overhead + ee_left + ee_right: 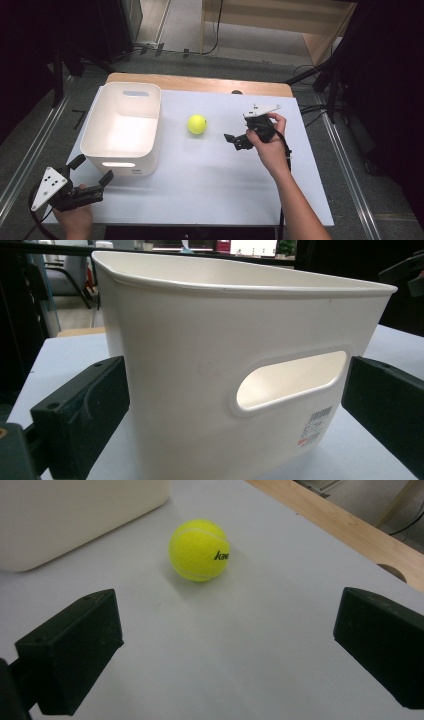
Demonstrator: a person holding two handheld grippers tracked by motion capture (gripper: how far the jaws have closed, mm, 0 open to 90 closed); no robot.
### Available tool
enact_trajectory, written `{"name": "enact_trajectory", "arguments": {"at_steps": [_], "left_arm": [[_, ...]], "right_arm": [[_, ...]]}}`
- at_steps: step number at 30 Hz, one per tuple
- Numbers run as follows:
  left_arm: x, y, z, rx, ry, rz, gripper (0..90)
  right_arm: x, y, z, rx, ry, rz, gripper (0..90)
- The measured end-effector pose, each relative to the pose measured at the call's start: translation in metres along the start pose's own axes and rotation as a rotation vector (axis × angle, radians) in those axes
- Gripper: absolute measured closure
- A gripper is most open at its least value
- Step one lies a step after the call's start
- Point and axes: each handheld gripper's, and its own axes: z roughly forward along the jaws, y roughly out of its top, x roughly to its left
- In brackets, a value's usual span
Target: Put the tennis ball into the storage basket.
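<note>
So the desk [210, 170] is pretty bare, covered in a pale sheet with a strip of wood showing along the far edge. Biggest thing on it is the white bin [121, 129] on the left side, and from the high view it looks empty inside. It's got a cut-out handle on the near wall with a little barcode sticker next to it.

The left tool [89, 170] is parked at the near left corner of the desk, just in front of the bin, jaws wide apart with nothing between them. In the left gripper view the bin wall sits right ahead of it, close but apparently not touching.

The right tool [235, 139] is out over the middle right, jaws also spread wide, pointing toward the ball [197, 124]. The ball is yellow, sitting on the desk between the bin and that tool, apart from both.

Progress-wise, basically nothing is done yet. The ball hasn't been grabbed, so the reach, the pickup and probably the drop into the bin are all left.
</note>
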Motion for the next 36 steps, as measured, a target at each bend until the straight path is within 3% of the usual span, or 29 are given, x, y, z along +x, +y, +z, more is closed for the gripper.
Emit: {"name": "enact_trajectory", "arguments": {"at_steps": [8,36], "left_arm": [[0.0,0.0,0.0,0.0,-0.001,0.001,0.0],[0.001,0.0,0.0,-0.002,-0.001,-0.004,0.0]], "right_arm": [[0.001,0.011,0.008,0.001,0.036,0.007,0.0],[0.001,0.044,0.035,0.05,0.086,0.003,0.0]]}}
